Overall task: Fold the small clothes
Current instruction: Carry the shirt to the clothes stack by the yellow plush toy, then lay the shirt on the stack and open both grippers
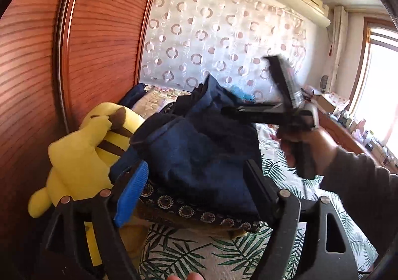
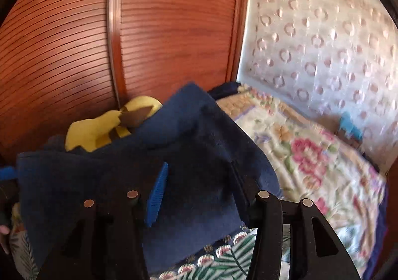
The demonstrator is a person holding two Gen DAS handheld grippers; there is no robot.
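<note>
Hovering over navy garment (image 1: 199, 155) on bed (image 1: 194, 250): our left tool (image 1: 196, 188) spread wide, right tool (image 2: 199, 190) parted, cloth unclamped.

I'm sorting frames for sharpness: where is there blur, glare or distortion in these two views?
Left wrist view: the window is blown out white, the right tongs and the hand holding them are smeared, and the wardrobe bows with fisheye curve. Right wrist view: the whole frame is softly smeared, worst on the curtain.

No legible text on anything.
</note>
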